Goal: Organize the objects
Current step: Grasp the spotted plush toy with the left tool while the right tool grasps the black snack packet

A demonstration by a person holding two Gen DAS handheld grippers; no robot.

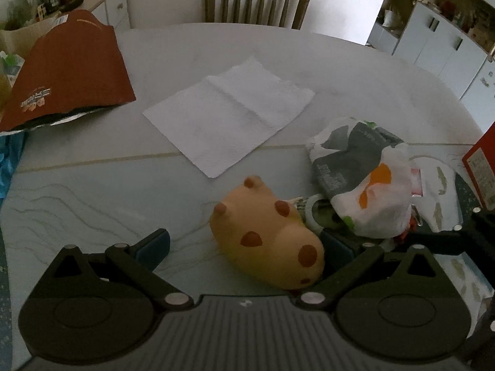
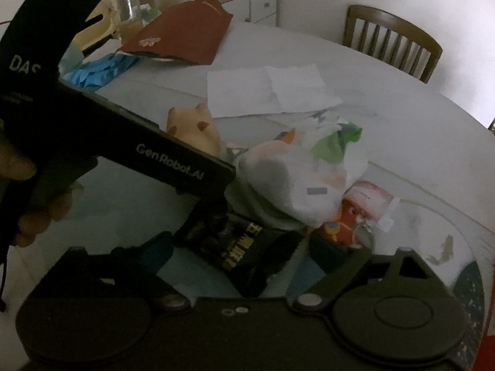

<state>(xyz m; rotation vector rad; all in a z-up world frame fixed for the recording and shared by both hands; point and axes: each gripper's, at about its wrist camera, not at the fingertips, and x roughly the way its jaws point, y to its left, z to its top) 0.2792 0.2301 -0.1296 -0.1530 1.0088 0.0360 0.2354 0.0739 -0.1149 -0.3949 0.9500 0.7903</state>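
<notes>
The toy (image 1: 266, 235), a soft-looking, rounded peach animal with brown spots and stubby nubs, lies on its side on the surface (image 1: 92, 191), between the spread fingers of the left tool (image 1: 244, 249). Its rump sits against the finger at 3 o'clock; the finger at 9 o'clock stands well apart from it, so the tool is apart and holds nothing. To grip well, I would judge it best to centre the body between both pads first, then close gently across the widest part: the skin looks smooth and squashy and could slip out forward.

At the toy's 2 o'clock a crumpled white bag (image 1: 371, 185) with orange and green print slumps over small clutter. At 12 o'clock lies a flat, creased paper towel (image 1: 229, 114); at 10 o'clock a stiff brown carton (image 1: 71, 71).

The right tool (image 2: 244, 249) is also apart, its fingers straddling a glossy black packet (image 2: 238, 247) without visibly pinching it. A wooden slat-back chair (image 1: 258, 0) stands beyond.
</notes>
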